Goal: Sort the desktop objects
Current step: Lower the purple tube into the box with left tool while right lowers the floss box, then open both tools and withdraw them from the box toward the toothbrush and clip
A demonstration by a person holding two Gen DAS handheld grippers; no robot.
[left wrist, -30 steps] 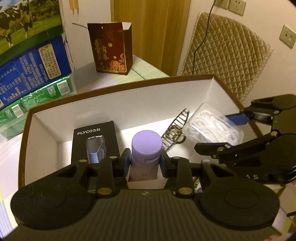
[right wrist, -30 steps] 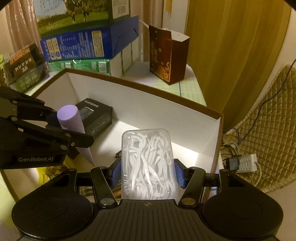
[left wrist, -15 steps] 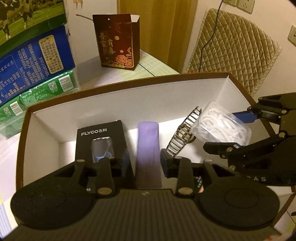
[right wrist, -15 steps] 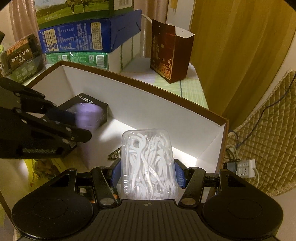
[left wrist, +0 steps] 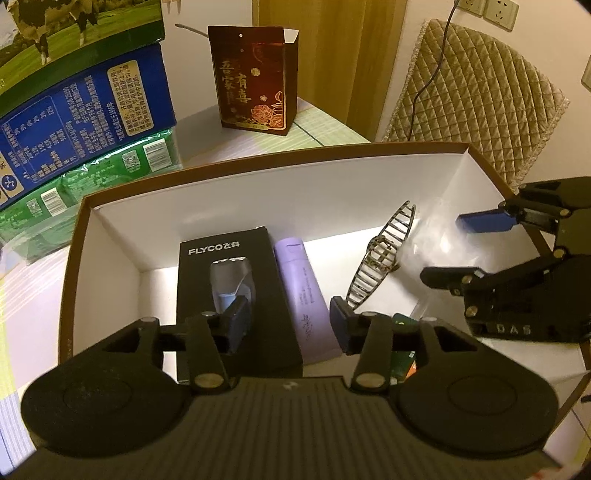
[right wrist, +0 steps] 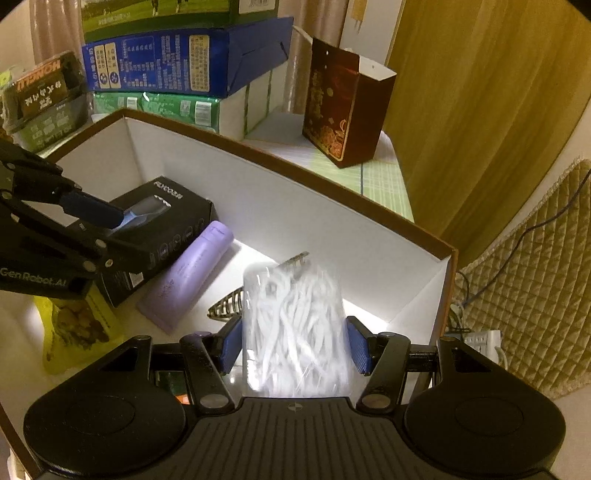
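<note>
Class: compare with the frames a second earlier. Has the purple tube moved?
Yes. The purple tube has left the left gripper and now lies flat on the box floor beside the black FLYCO box.

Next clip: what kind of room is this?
Probably a home room, not a lab: stacked milk cartons and a red gift bag on a table, a quilted chair cover, wall sockets.

A smooth matt lilac plastic tube is seen beside a satin black cardboard carton. Thin dark metal is shown by the hair clip; the floss case is made of clear glossy plastic.
</note>
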